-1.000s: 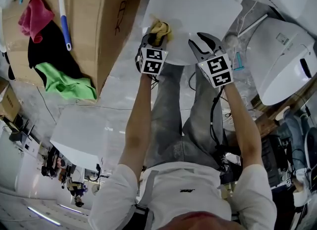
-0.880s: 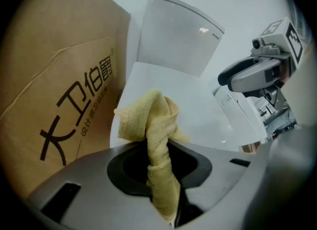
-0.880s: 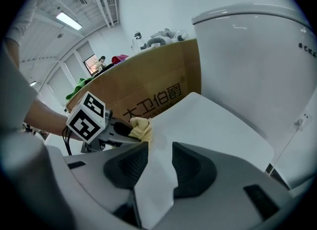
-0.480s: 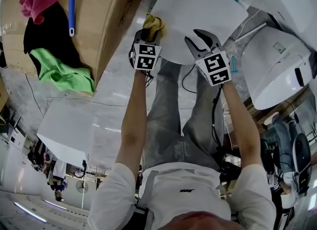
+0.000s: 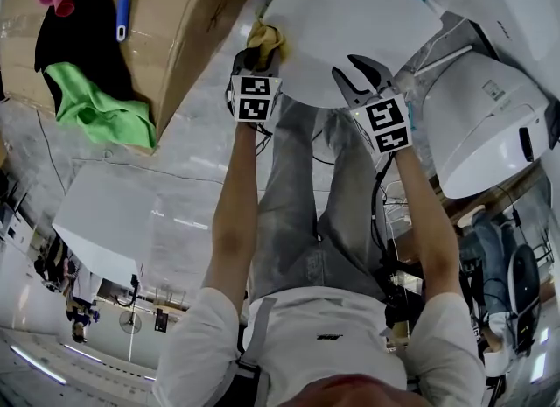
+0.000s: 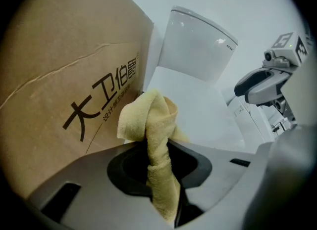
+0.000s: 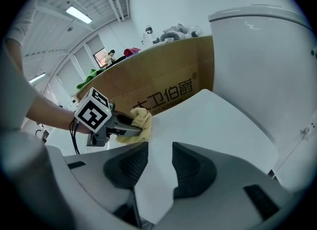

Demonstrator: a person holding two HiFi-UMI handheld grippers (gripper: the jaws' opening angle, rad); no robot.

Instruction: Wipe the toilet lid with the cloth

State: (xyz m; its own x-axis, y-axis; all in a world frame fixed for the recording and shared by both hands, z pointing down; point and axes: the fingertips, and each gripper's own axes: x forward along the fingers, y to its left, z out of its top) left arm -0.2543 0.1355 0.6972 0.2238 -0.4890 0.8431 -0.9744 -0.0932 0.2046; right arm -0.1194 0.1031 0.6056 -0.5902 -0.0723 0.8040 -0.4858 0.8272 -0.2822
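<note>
**Lid wipe: early stage**

The left gripper (image 5: pixel 262 53) clamps the yellow cloth (image 5: pixel 266 38) at the left edge of the toilet lid (image 5: pixel 350 11). The right gripper (image 5: pixel 362 77) hangs at the lid's near edge, jaws apart, gripping nothing. Judged: most of the lid is not yet wiped. The cardboard box (image 5: pixel 179 20) left of the lid carries spare cloths (image 5: pixel 96 112) on top; its inside is hidden.

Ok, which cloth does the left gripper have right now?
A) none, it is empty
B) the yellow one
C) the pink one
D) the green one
B: in the left gripper view the yellow cloth stands pinched between the fingers of the left gripper, up against the edge of the white toilet lid.
</note>
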